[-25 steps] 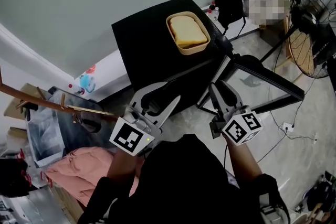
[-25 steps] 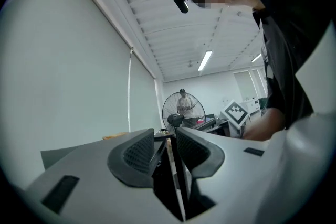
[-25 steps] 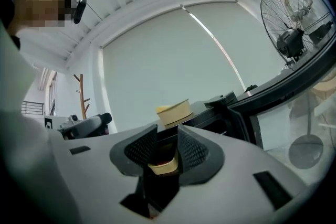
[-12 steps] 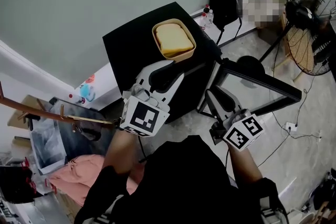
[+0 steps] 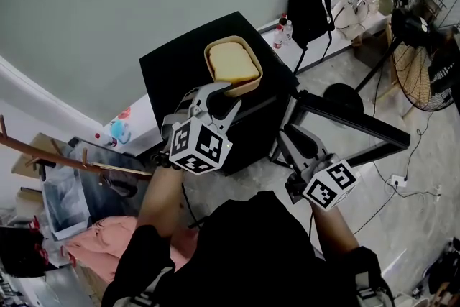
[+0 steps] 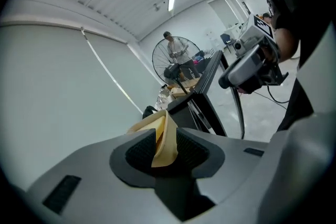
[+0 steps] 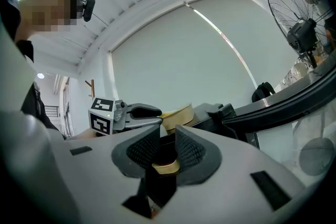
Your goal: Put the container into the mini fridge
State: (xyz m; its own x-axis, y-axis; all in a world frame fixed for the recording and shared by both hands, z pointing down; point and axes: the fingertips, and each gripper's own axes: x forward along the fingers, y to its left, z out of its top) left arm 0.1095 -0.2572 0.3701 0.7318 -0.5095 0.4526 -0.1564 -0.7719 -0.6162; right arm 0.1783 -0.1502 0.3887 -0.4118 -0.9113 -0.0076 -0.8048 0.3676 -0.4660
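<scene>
**Container** [image 5: 232, 62]: tan, shallow, rounded-rectangle tub with a pale yellow filling. It sits on the flat top of the mini fridge, at the front right corner, outside the cabinet.

**Mini fridge** [image 5: 172, 72]: black box against the grey wall. Its door [image 5: 359, 127] is swung wide open to the right, with a dark frame around a glass pane.

**Left gripper** [image 5: 226, 98]: reaches over the front edge of the fridge top to the container's near wall. In the left gripper view its fingers [image 6: 139, 152] are partly apart, and the tub's thin tan wall stands upright in the gap between the ribbed pads.

**Right gripper** [image 5: 286, 136]: held lower, in front of the fridge beside the hinge end of the open door. Its fingers [image 7: 144, 149] have just been closing and now leave a narrow slot. Dark fridge shows through the slot. A small tan curved piece lies low in it, and the right gripper view is too dim there to tell what it is.

**Surroundings**:
- pedestal fan [image 5: 425, 39] at the right
- black backpack [image 5: 309, 2] by the wall
- cables on the floor [image 5: 424, 154]
</scene>
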